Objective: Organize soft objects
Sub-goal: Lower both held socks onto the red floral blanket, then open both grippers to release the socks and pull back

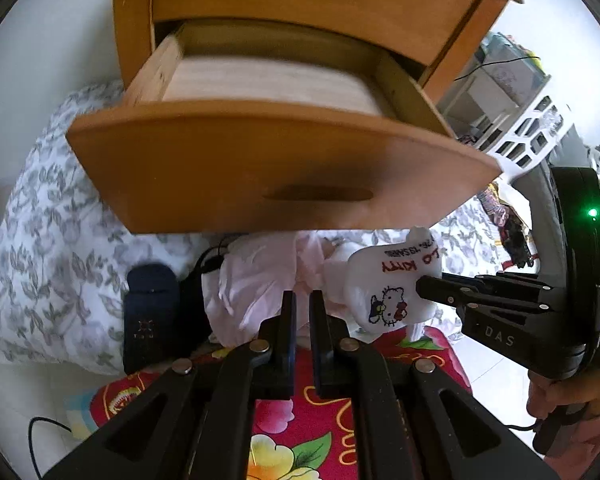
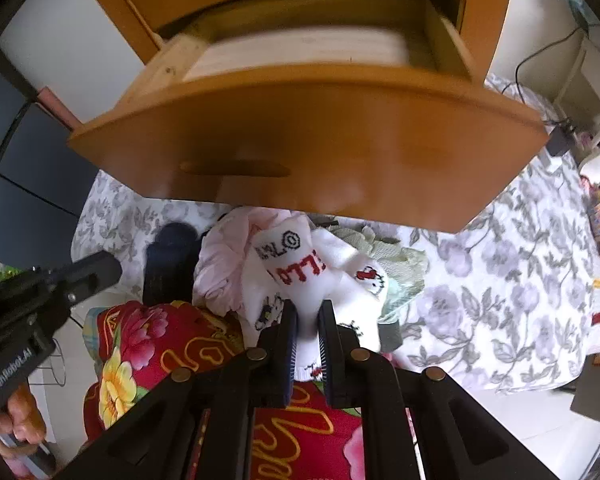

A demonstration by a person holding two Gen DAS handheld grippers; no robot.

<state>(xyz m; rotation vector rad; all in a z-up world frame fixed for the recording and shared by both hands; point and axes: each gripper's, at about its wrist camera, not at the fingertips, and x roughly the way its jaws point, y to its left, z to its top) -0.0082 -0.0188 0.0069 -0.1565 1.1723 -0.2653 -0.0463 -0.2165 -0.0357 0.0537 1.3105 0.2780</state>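
A wooden nightstand has its lower drawer [image 1: 260,168] pulled open, also in the right wrist view [image 2: 300,152]; its inside looks bare. Below it lies a pile of soft things: a pink garment [image 1: 256,280], a dark navy sock [image 1: 150,312] and a pale green cloth [image 2: 396,264]. My right gripper [image 2: 308,320] is shut on a white Hello Kitty sock [image 2: 300,276], lifted just above the pile; it also shows in the left wrist view [image 1: 388,284], with the right gripper [image 1: 420,286] at its side. My left gripper [image 1: 302,308] is nearly shut and empty over the pink garment.
A grey floral bedsheet [image 1: 40,260] lies under the pile. A red floral blanket [image 2: 172,344] is in front. A white laundry basket [image 1: 528,136] and shelving stand at the right. Black cables run across the white floor.
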